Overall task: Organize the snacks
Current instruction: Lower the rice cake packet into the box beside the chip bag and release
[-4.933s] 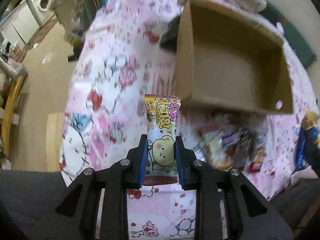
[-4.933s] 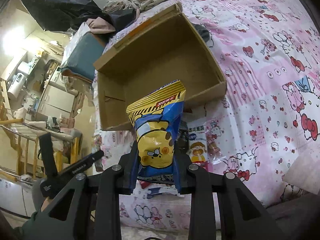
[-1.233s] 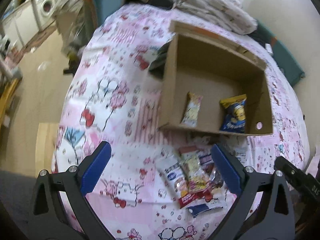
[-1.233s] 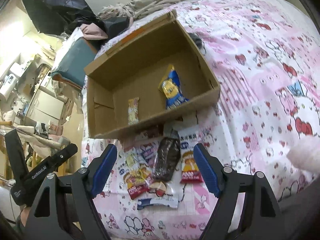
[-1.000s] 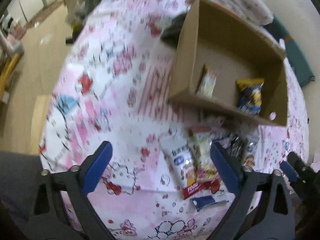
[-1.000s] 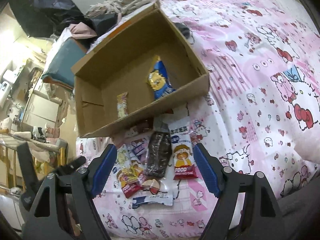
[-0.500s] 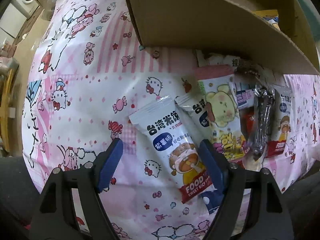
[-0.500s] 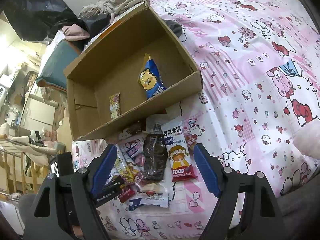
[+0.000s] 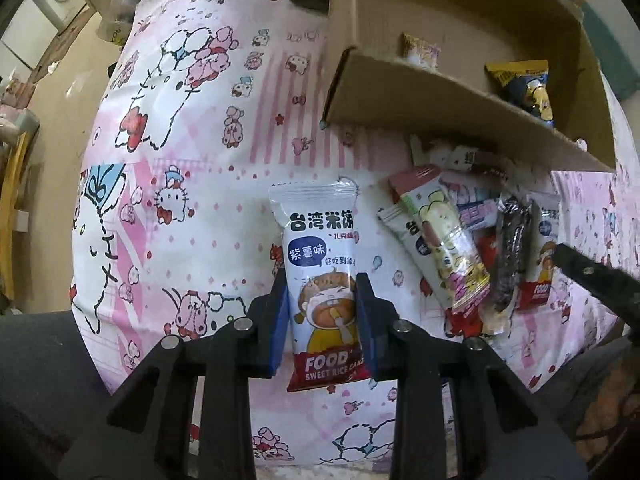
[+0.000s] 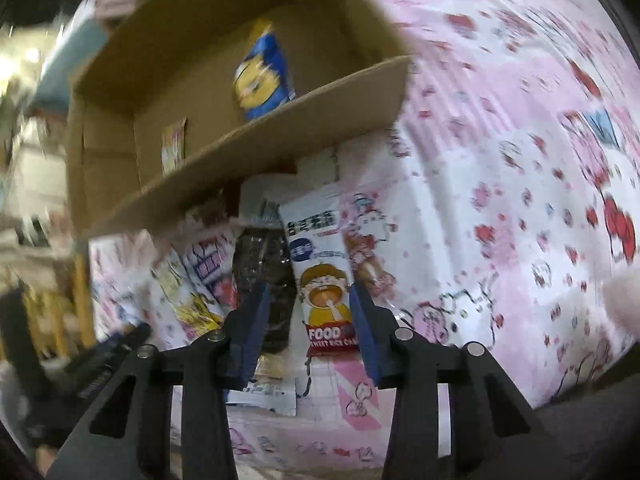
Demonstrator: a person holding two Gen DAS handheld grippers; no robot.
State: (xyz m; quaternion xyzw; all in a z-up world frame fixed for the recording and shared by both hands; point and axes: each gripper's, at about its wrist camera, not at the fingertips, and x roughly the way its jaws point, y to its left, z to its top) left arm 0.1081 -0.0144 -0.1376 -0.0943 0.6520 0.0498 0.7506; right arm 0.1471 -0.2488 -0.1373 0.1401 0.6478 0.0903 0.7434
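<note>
Pink cartoon-print bedding (image 9: pixel 192 152) carries an open cardboard box (image 9: pixel 440 96) with a scatter of snacks just in front of it. Half a second ago both grippers hung wide open above the pile; now the left gripper (image 9: pixel 322 312) has closed on a white rice cake packet (image 9: pixel 320 264), and the right gripper (image 10: pixel 306 312) has narrowed around a second rice cake packet (image 10: pixel 320 276), though the blur leaves its grip uncertain. Both appear ready to go into the box. Two packets already lie inside: a blue-and-yellow chip bag (image 10: pixel 260 76) and a small pink packet (image 9: pixel 420 50). Roughly five more remain on the bedding.
</note>
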